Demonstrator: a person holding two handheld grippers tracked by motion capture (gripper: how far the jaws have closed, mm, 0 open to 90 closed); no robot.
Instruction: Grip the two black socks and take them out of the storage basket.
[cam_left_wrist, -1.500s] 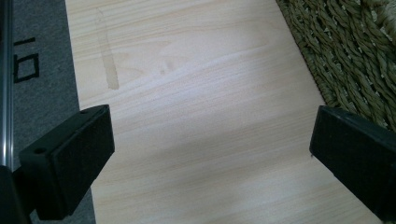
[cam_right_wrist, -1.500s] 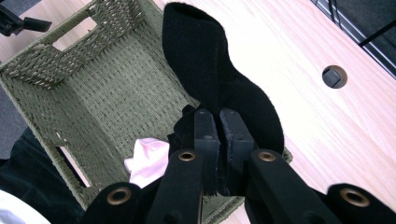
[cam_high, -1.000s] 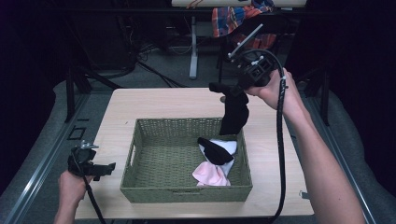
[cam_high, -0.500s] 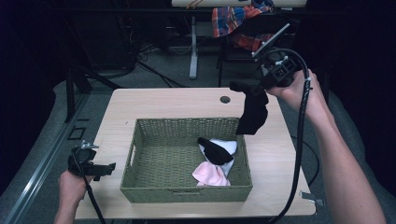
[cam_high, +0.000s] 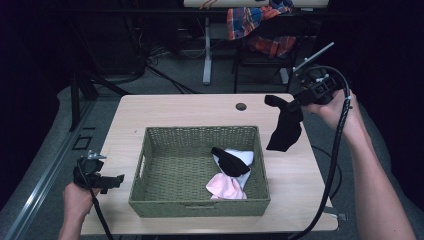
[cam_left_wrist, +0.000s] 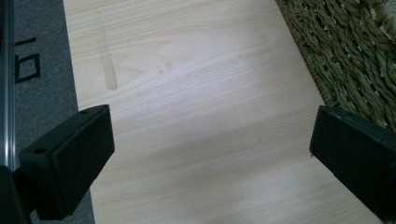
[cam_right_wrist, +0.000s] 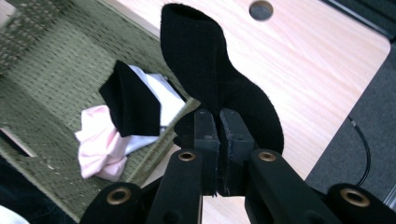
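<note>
Your woven green basket (cam_high: 150, 172) sits mid-table on the pale wood table (cam_high: 190, 107), open-topped. Inside, toward its right half: a black sock (cam_high: 230, 161) lying over a white cloth (cam_high: 242, 156), with a pink cloth (cam_high: 226, 186) bunched just nearer to you; the basket's left half shows bare weave. Your right gripper (cam_high: 296, 104) is held up off the table past the basket's far right corner, forearm reaching in from the near right, cable looping down to the table edge. Its jaws are clamped together on a second black sock (cam_high: 284, 129), which hangs down limp in the air, clear of the basket, over the right part of the table. In the right gripper view that sock (cam_right_wrist: 210, 79) stands up from the pinched jaws. Your left gripper (cam_high: 111, 181) rests low at the near left table edge, just beside the basket's left wall, jaws spread wide with nothing between them. No readable writing or labels anywhere.
</note>
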